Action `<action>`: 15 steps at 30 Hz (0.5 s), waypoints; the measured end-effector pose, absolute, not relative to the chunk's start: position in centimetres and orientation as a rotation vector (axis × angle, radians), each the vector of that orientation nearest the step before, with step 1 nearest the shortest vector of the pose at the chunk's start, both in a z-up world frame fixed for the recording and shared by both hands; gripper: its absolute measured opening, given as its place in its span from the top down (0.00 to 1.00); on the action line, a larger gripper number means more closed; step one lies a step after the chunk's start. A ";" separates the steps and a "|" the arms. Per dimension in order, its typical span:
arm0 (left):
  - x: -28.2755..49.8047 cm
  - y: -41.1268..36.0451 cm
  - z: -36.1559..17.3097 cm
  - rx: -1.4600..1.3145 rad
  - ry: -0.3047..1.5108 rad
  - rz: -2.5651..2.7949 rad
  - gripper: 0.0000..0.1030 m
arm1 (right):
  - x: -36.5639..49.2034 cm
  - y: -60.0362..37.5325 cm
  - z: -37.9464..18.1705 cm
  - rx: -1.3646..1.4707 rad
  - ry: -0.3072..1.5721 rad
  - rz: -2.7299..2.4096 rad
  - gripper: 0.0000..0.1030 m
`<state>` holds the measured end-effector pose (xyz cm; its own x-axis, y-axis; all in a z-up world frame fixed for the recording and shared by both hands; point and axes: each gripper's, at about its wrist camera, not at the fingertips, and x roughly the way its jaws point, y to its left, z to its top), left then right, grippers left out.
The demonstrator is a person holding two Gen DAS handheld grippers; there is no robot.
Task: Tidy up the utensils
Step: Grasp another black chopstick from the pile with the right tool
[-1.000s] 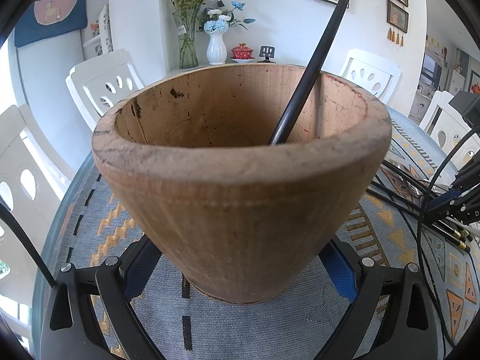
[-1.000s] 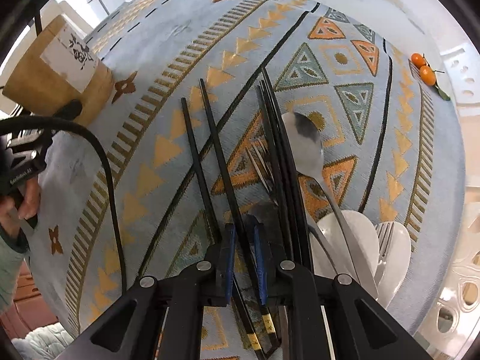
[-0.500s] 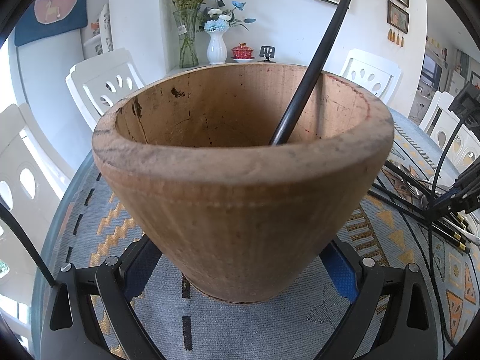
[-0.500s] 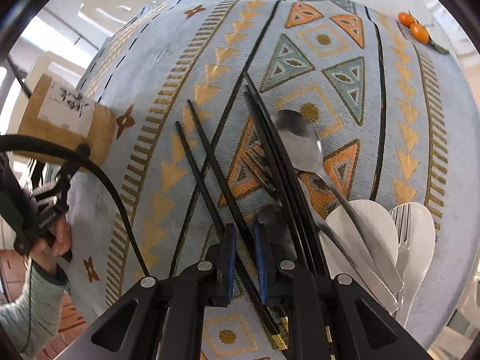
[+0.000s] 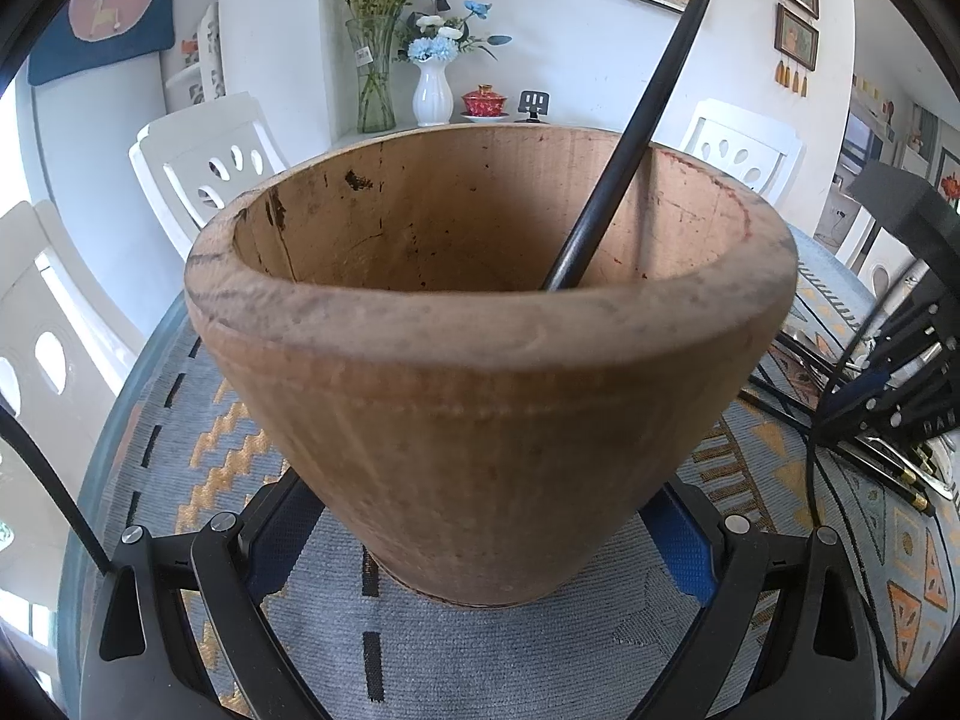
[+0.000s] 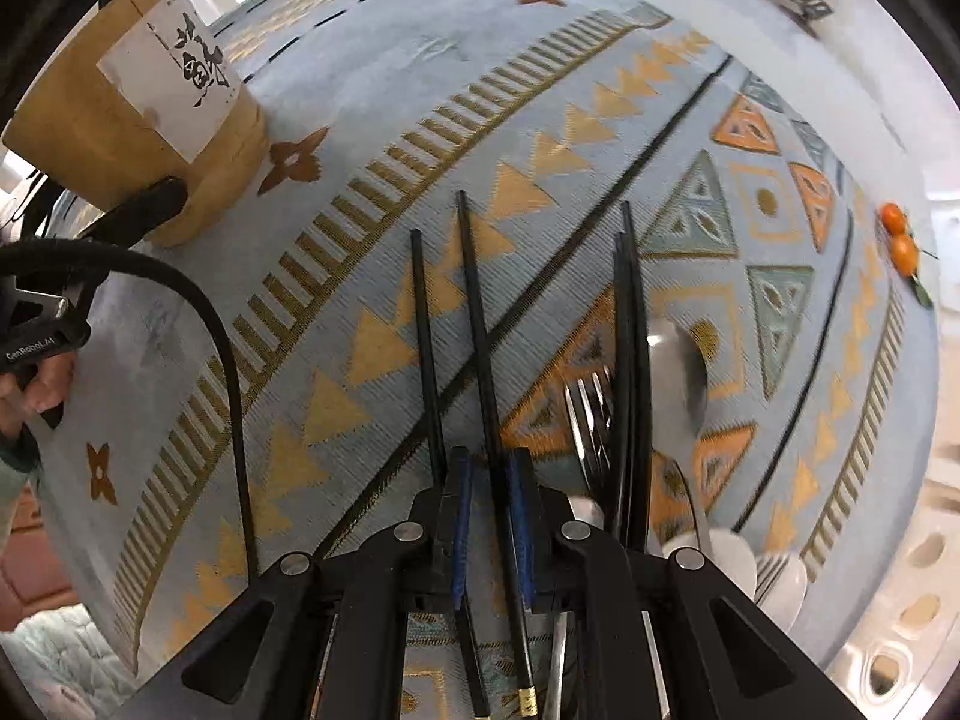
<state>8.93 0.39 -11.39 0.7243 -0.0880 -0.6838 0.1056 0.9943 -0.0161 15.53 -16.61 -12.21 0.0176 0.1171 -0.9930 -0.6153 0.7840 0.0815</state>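
My left gripper (image 5: 480,546) is shut on the base of a wooden holder (image 5: 492,372) standing on the patterned cloth; one black chopstick (image 5: 624,144) leans inside it. The holder also shows in the right wrist view (image 6: 132,120), far left, with a white label. My right gripper (image 6: 491,468) has its blue pads closed around a black chopstick (image 6: 477,324) lying on the cloth. A second chopstick (image 6: 425,348) lies just left of it. More black chopsticks (image 6: 630,372), a fork (image 6: 591,420) and a steel spoon (image 6: 684,372) lie to the right.
White spoons (image 6: 768,576) lie at the lower right. Two small oranges (image 6: 900,234) sit near the table's right edge. White chairs (image 5: 204,162) ring the round table. Vases (image 5: 432,90) stand on a shelf behind. A black cable (image 6: 228,372) hangs at left.
The right gripper's view has swung, with the chopstick still between its pads and the holder now larger at upper left. The left gripper and holder have not moved.
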 end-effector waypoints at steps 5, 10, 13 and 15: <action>9.0 0.5 -11.4 0.024 0.754 -0.107 0.05 | 17.7 -18.3 -12.6 -0.210 1.530 0.607 0.90; 9.0 0.5 -11.4 0.023 0.754 -0.108 0.05 | 15.3 -16.4 -11.7 -0.349 1.410 0.536 0.95; 9.0 0.5 -11.4 0.024 0.754 -0.107 0.05 | 14.9 -16.1 -11.0 -0.329 1.379 0.524 0.95; 9.0 0.5 -11.4 0.026 0.753 -0.106 0.05 | 14.2 -16.9 -9.6 -0.298 1.342 0.523 0.95</action>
